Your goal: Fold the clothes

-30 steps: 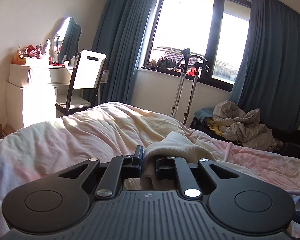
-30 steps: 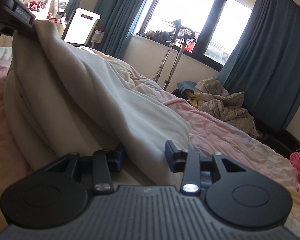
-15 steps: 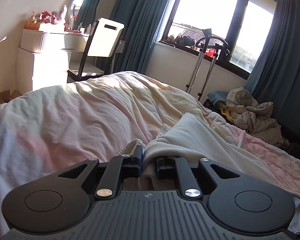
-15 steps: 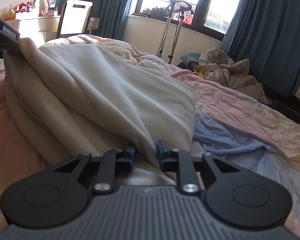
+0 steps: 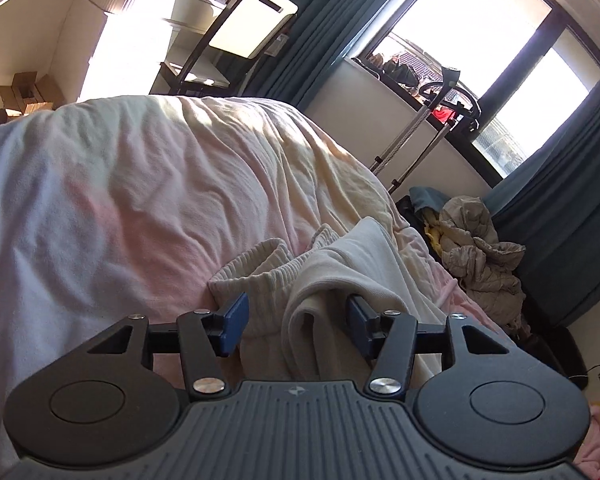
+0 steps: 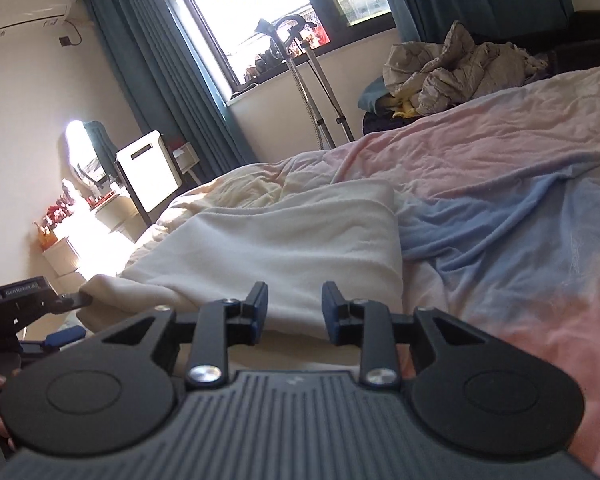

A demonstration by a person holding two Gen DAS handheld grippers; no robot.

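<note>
The cream garment [image 6: 300,240] lies folded over on the bed [image 6: 500,184], with further folds likely left; the left gripper [image 5: 296,320] and right gripper [image 6: 294,306] are both opening their jaws, cloth loose between them.

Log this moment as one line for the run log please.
step: folding | cream garment: folded on bed | left hand-held gripper: opening, cloth between jaws | right hand-held gripper: opening, over garment edge
</note>
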